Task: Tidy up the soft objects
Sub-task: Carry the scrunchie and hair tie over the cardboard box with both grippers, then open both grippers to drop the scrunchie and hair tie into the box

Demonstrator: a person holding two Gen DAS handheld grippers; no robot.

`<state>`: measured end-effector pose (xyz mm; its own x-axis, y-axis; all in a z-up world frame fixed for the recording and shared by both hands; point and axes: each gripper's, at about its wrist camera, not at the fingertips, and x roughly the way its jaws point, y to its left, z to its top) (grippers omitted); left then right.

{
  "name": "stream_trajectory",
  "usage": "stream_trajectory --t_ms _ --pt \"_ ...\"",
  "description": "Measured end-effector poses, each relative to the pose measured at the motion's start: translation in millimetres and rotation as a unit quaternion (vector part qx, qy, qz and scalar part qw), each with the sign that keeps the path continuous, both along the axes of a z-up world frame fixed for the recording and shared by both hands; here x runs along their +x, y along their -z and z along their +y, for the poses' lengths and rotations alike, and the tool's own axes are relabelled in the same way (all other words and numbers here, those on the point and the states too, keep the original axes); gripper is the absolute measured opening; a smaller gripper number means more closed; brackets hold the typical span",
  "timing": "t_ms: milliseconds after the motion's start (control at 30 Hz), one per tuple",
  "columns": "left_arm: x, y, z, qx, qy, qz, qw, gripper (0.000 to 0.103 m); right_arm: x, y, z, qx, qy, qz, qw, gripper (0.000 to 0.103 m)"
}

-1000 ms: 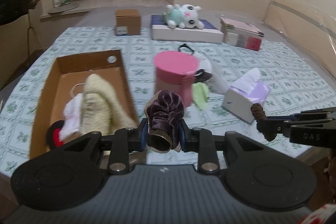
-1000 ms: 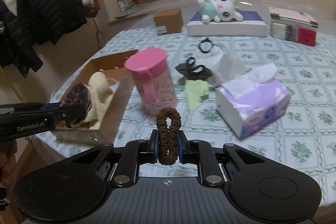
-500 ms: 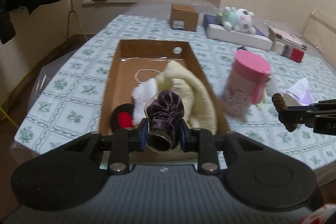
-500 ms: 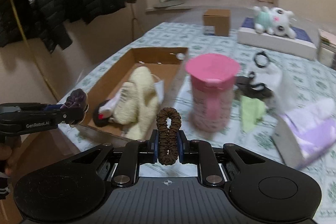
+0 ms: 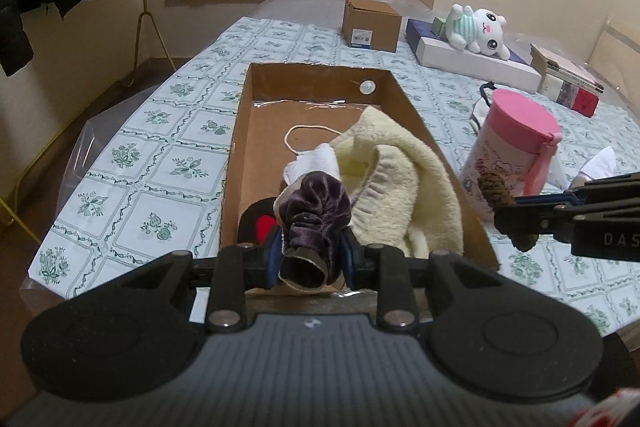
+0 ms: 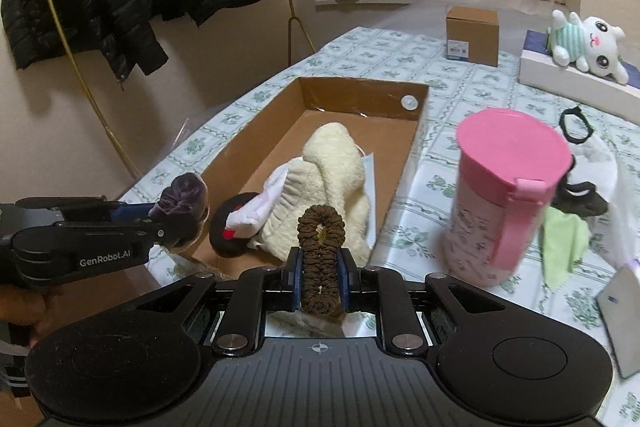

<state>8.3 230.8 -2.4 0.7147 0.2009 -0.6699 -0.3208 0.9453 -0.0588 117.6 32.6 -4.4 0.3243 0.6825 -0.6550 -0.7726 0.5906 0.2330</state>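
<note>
A: How are the soft objects held?
B: A purple velvet scrunchie [image 5: 314,223] is pinched in the left gripper [image 5: 310,259], apparently above the cardboard box's [image 5: 240,131] near end.
A: And the other?
B: A brown scrunchie [image 6: 320,259] is clamped upright by the right gripper [image 6: 319,285], beside the pink canister [image 6: 504,195].

Left gripper [image 5: 310,259] low in the foreground, jaws clamped on a purple velvet scrunchie [image 5: 314,223]; just beyond, an open cardboard box [image 5: 240,131] on the patterned tablecloth [image 5: 160,155], holding a cream fleece cloth [image 5: 400,183], a white cloth [image 5: 310,165] and a black-and-red item [image 5: 256,223]; at right edge, right gripper [image 5: 516,215] pinching a brown scrunchie [image 5: 494,187] in front of a pink-lidded container [image 5: 512,143]; farther back, a small brown carton [image 5: 372,25] and a white plush toy [image 5: 478,31] lying on a flat white box [image 5: 472,61].
</note>
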Motion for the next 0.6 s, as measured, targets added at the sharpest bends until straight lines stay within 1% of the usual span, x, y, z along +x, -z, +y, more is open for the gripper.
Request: stream_trajectory --t_ms 167,300,367,433,533,600 --pt "8 6 10 0.000 -0.003 0.006 1.0000 0.027 5 6 13 -0.001 -0.003 0.007 1.000 0.018" --pt "12 10 16 0.001 -0.003 0.009 1.0000 0.030 7 11 21 -0.002 -0.005 0.012 1.000 0.018" --pt "13 13 17 0.005 -0.005 0.011 0.9999 0.035 6 13 24 -0.002 -0.006 0.015 1.000 0.018" --pt "13 15 17 0.009 -0.003 0.010 0.9999 0.045 6 15 27 -0.002 -0.007 0.017 1.000 0.018" --pt "10 14 17 0.013 0.003 0.001 0.9999 0.052 7 17 30 -0.003 -0.007 0.019 1.000 0.018" --pt "7 12 15 0.022 0.008 -0.004 0.9997 0.053 8 18 31 -0.003 -0.005 0.020 1.000 0.018"
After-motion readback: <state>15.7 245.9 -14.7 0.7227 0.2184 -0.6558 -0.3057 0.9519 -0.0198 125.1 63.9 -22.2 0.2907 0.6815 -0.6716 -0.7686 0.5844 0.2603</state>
